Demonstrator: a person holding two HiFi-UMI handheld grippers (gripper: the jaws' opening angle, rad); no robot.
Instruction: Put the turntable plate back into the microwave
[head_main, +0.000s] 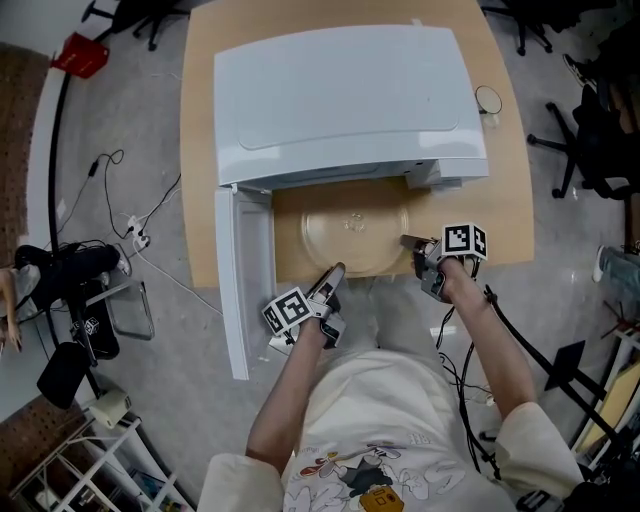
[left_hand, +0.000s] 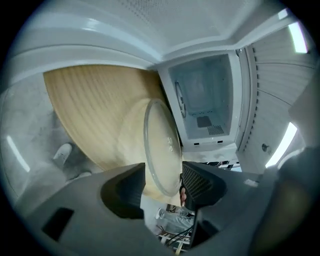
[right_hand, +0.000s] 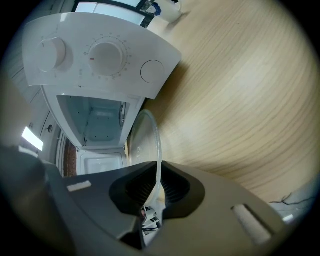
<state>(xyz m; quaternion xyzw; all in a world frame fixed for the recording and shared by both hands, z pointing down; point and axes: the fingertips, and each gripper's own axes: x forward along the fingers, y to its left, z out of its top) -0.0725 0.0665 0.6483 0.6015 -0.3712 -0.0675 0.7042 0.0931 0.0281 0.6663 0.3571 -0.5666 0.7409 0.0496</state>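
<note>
The clear glass turntable plate (head_main: 350, 235) lies on the wooden table (head_main: 505, 210) just in front of the white microwave (head_main: 345, 100), whose door (head_main: 232, 290) hangs open to the left. My right gripper (head_main: 408, 241) is shut on the plate's right rim; in the right gripper view the thin glass edge (right_hand: 146, 134) runs into the closed jaws (right_hand: 157, 187). My left gripper (head_main: 335, 270) is at the plate's near-left rim. In the left gripper view its jaws (left_hand: 162, 187) stand open with the plate's edge (left_hand: 162, 145) between them, close to the right pad. The empty cavity (left_hand: 202, 100) lies beyond.
The microwave's two dials and round button (right_hand: 100, 55) are at the upper left of the right gripper view. A small clear cup (head_main: 488, 100) stands on the table at the microwave's right. Office chairs (head_main: 590, 140) stand right of the table and cables (head_main: 120, 220) trail on the floor left.
</note>
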